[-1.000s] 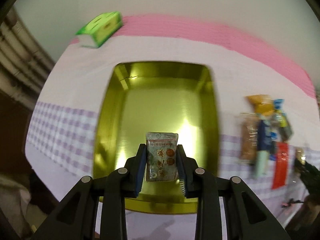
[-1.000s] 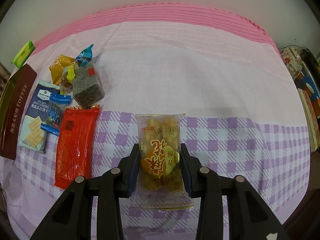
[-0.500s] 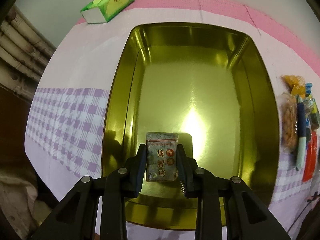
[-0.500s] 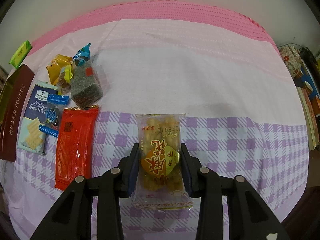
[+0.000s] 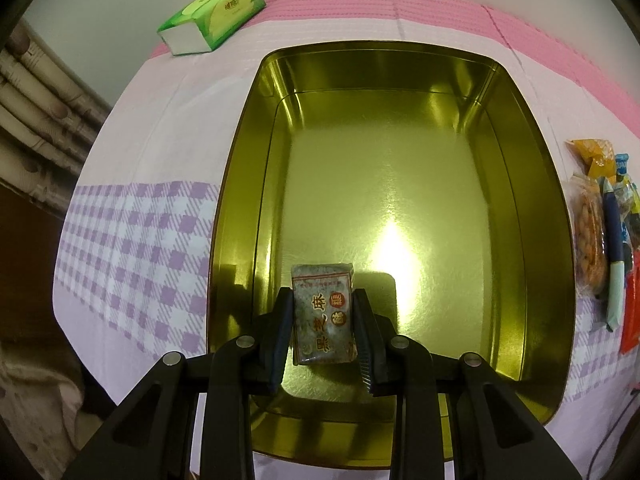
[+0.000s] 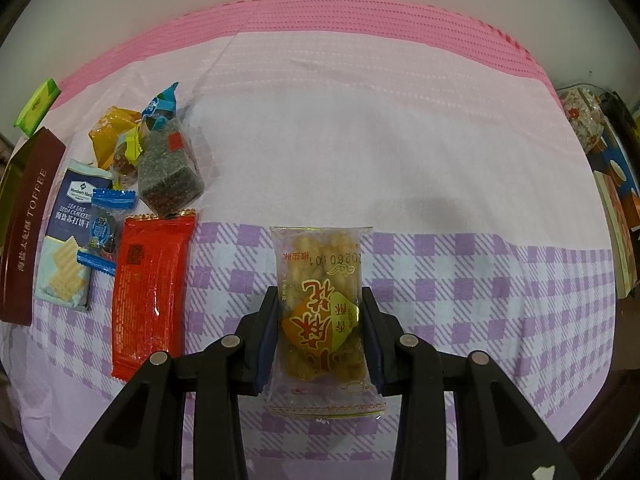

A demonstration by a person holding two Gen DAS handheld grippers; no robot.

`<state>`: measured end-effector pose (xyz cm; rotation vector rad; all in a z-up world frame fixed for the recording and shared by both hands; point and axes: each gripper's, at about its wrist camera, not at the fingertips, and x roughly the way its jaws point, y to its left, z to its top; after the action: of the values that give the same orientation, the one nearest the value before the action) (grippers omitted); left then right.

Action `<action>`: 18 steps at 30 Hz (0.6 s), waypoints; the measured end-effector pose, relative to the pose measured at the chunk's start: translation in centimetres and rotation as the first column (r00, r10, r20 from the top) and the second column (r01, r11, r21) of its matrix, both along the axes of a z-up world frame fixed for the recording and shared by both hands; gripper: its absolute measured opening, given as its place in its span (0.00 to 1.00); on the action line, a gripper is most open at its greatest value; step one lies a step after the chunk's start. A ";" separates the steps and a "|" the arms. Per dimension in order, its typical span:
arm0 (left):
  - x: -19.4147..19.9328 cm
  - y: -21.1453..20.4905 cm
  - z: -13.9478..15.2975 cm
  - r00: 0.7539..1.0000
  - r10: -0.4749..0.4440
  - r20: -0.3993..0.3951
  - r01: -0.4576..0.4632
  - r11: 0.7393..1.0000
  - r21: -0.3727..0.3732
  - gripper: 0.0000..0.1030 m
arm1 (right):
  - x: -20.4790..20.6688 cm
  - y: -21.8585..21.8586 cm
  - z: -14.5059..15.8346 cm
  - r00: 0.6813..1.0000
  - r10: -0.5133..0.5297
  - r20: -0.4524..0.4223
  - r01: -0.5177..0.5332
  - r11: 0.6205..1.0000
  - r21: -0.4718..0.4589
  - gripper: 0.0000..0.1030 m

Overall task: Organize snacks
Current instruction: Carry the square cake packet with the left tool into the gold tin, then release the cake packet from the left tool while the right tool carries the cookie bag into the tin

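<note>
A gold tin (image 5: 536, 216) sits open before us on the pink-and-lilac tablecloth (image 5: 132, 240), its glossy floor bare from the near wall to the far rim, with steep sides closing it in left and right. Beyond its far left corner lies a green tissue pack (image 5: 212, 16) near the table's back edge; just past its right wall a cluster of wrapped snacks (image 5: 600, 216) crowds the cloth. Our left gripper (image 5: 323, 316) reaches over the tin's near end, level and pointing along its length, jaws narrowed onto a small grey sesame-cake packet (image 5: 322, 314) held upright between the blue pads — whether the packet touches the tin floor we cannot tell. Our right gripper (image 6: 320, 324) hangs above the checked band of the cloth, jaws pinched on a clear packet of fried dough twists (image 6: 322, 308) with an orange label. To its right the cloth runs open to the table edge; to its left lie a red packet (image 6: 150, 288), a soda cracker pack (image 6: 70, 240), a dark cube-shaped snack (image 6: 168, 176) and an orange wrapper (image 6: 110, 132) — all close together, beside the tin's maroon toffee lettering (image 6: 30, 224).
</note>
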<state>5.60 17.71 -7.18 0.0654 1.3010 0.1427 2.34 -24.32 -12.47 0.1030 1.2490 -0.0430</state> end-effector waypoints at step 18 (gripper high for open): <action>-0.4 0.6 1.8 0.997 -0.014 0.072 0.018 0.999 -0.044 0.31 | -1.1 0.5 1.7 0.996 -0.062 0.068 0.066 0.996 -0.057 0.33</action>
<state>5.18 18.34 -5.37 0.0324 1.2311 0.1013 1.23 -23.78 -10.80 0.0926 1.1771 -0.1313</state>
